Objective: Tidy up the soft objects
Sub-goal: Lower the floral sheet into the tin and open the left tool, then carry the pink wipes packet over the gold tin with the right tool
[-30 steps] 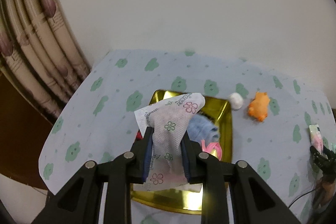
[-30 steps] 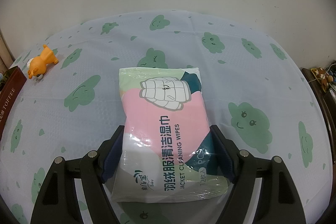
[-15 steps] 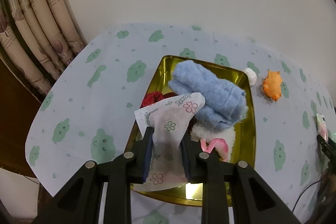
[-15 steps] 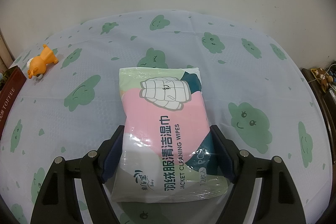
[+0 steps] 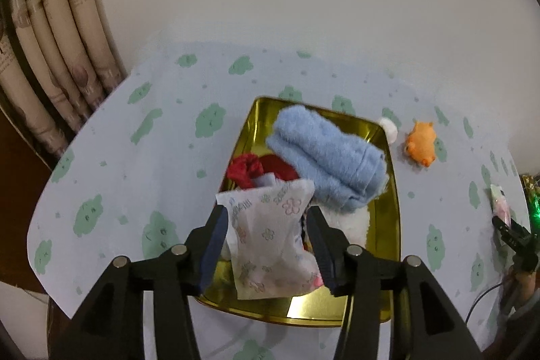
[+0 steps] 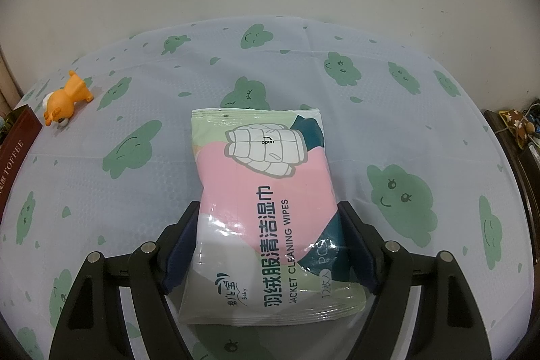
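The floral soft packet lies between my left gripper pads, whose jaws have just been opening and now stand clear of it, over the gold tray. Ahead sit one fluffy blue towel and one red cloth. My right gripper pinches one glossy wipes pack above the tablecloth.

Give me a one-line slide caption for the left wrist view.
Open left gripper releases a floral-print packet over the gold tray holding a blue towel.
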